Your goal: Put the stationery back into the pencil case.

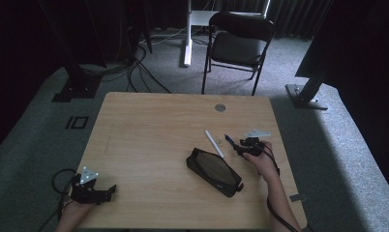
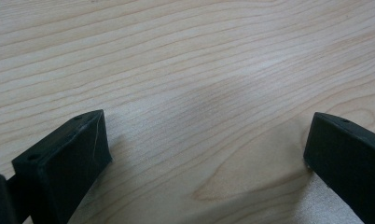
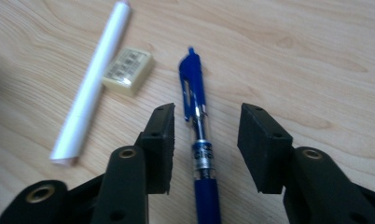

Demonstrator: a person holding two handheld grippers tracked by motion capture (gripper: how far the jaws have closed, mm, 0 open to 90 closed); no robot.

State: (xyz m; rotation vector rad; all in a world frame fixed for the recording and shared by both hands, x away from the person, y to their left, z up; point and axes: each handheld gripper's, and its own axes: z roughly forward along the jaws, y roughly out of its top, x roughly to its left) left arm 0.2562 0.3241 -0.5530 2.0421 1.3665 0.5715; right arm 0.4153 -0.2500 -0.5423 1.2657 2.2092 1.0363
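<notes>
Right gripper (image 3: 205, 140) is low over the wooden surface (image 1: 149, 145) now, at its right side, with a blue pen (image 3: 199, 135) lying flat between its jaws. The jaws stand partly apart, one on each side of the barrel, and there is a gap on both sides: the pads are not pressing on the pen, nothing is gripped. The pen's clip end points away from the hand, and its blue grip section runs back between the jaws.

Just beside the pen, off to its left in the right gripper view, sits a small pale eraser (image 3: 128, 71) with a printed label, and touching or nearly touching that is a long white pen or marker (image 3: 91, 86), lying flat, slanted. From above, the white one (image 1: 214, 143) lies between the blue pen (image 1: 229, 139) and a black pencil case (image 1: 214, 172), which rests at an angle near the middle-right of the surface.

Left gripper (image 1: 93, 191) lies at the near left corner, well apart from all that. Its jaws are spread wide, bare wood between them, holding nothing.
</notes>
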